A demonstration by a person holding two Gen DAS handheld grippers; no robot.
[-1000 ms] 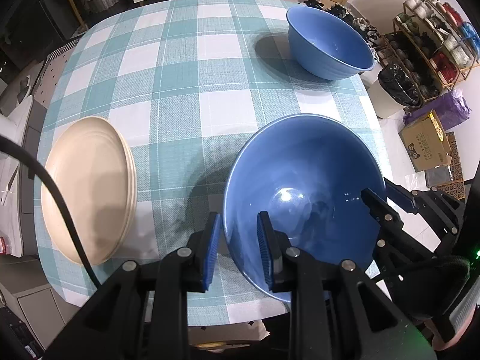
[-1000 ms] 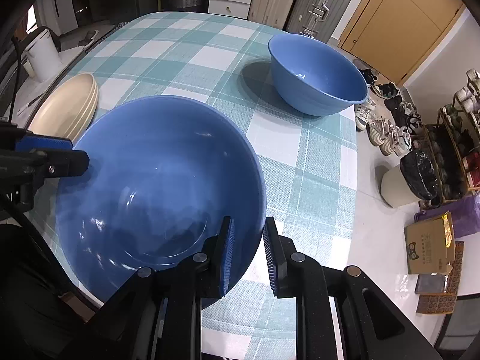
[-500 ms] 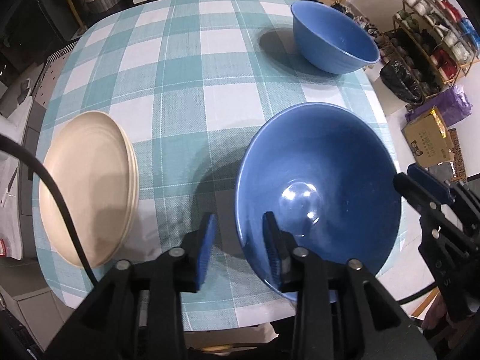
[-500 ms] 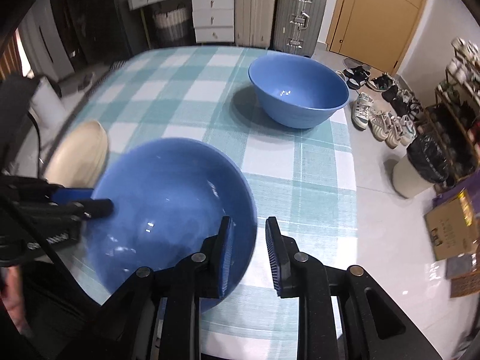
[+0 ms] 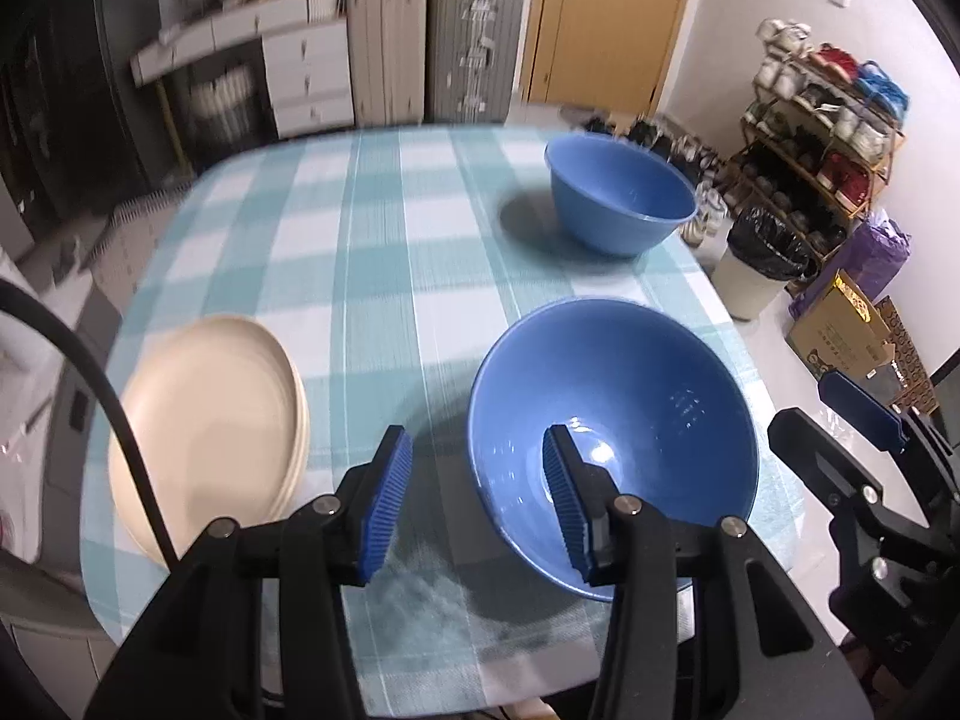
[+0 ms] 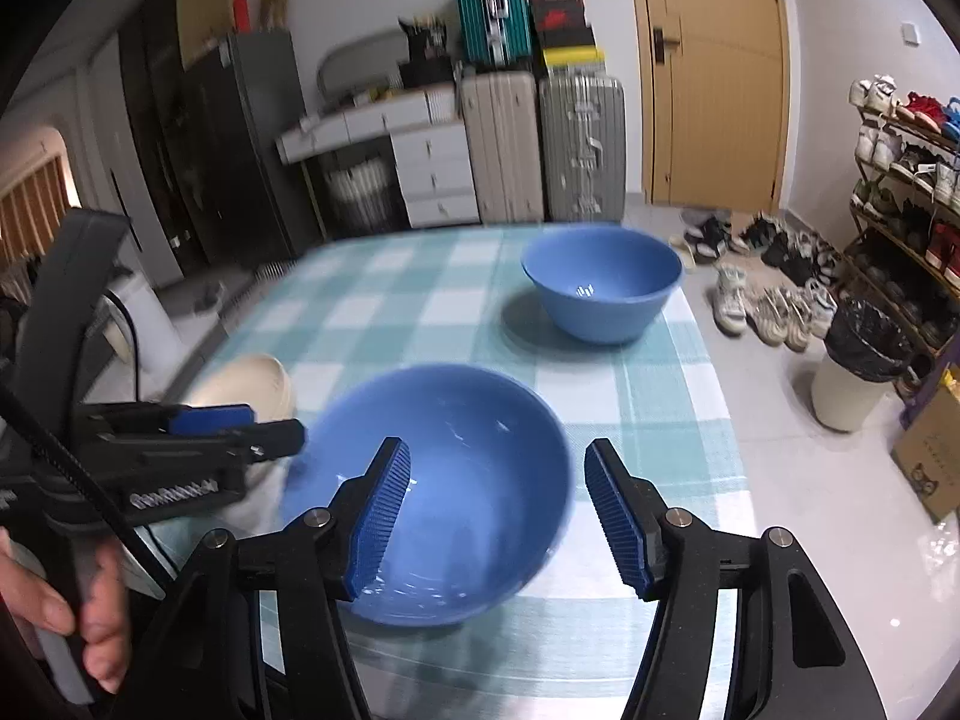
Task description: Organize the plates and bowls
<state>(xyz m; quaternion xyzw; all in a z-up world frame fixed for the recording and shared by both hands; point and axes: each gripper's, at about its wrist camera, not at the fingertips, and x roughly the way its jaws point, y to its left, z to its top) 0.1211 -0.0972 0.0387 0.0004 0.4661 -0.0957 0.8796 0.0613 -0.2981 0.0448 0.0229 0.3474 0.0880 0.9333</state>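
The table [image 5: 372,252], in its teal-and-white check cloth, fills both views. On it sit two blue bowls and a stack of cream plates [image 5: 204,426]. The near bowl [image 5: 612,420] stands upright close to the front edge, with the plates well off to its left near the left edge. The far bowl [image 5: 624,204] sits upright toward the far right corner, well apart from the near one.

Now the tools. The left gripper [image 5: 477,501] hangs over the near bowl's left rim, jaws opening: one blue pad is outside the wall, the other over the inside, and neither pad presses on the rim. It has hold of nothing.

The right gripper [image 6: 498,519] is over the same bowl's right side, jaws opening and already wide. One pad shows in front of the bowl's inside, the other is clear of the rim out to the right, over the cloth. Nothing gripped there either.

Bottom left in the right view, a hand [image 6: 66,606] grips the left tool's handle.
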